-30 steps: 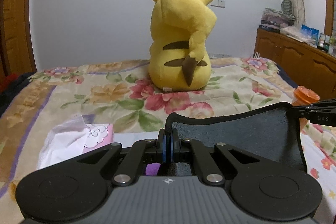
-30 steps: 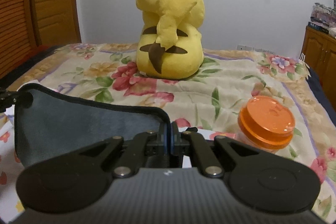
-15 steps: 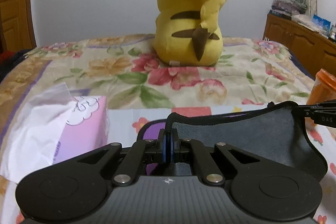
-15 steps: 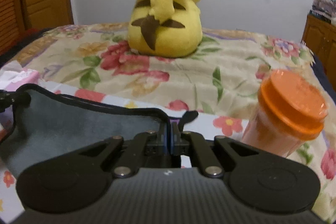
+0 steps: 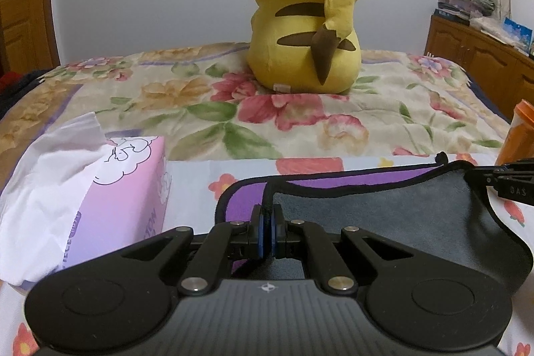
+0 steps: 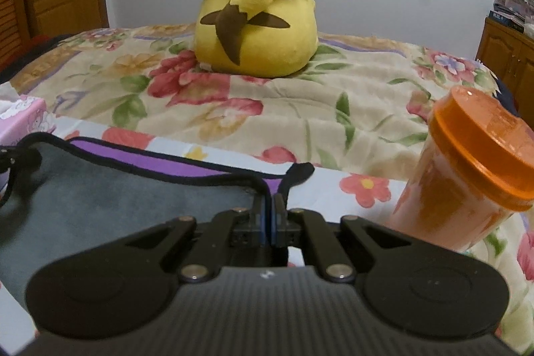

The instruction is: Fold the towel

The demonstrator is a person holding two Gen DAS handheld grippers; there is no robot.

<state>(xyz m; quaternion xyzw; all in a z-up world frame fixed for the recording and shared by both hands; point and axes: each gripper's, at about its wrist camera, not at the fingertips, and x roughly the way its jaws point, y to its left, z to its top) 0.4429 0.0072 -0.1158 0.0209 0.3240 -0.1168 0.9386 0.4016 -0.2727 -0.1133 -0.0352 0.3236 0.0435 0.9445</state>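
Two handheld grippers pinch a towel [image 5: 393, 212] by neighbouring corners above a flower-print bed: the left gripper [image 5: 266, 227] is clamped on the black-piped corner at its fingertips, and the right gripper [image 6: 269, 216] is clamped likewise on the other, where a small black hanging loop [image 6: 293, 175] sticks out. The grey face of the towel sags between them, folded over a purple layer whose strip shows just beyond the lifted edge; the purple part lies on a white flowered sheet [image 5: 207, 170] near the bed's front edge. The letters "DAS" show on the right gripper's finger in the left wrist view. Just left of the towel stands a pink tissue box [image 5: 123, 189], a white tissue pulled up from it, its lettering too partial to read. Just right stands an orange lidded jar [image 6: 467, 169]. Farther back, mid-bed on the floral quilt [image 6: 333, 95], a yellow Pikachu plush [image 5: 310, 19] sits facing the wall. A wooden cabinet [image 5: 480, 59] stands past the bed's right edge.
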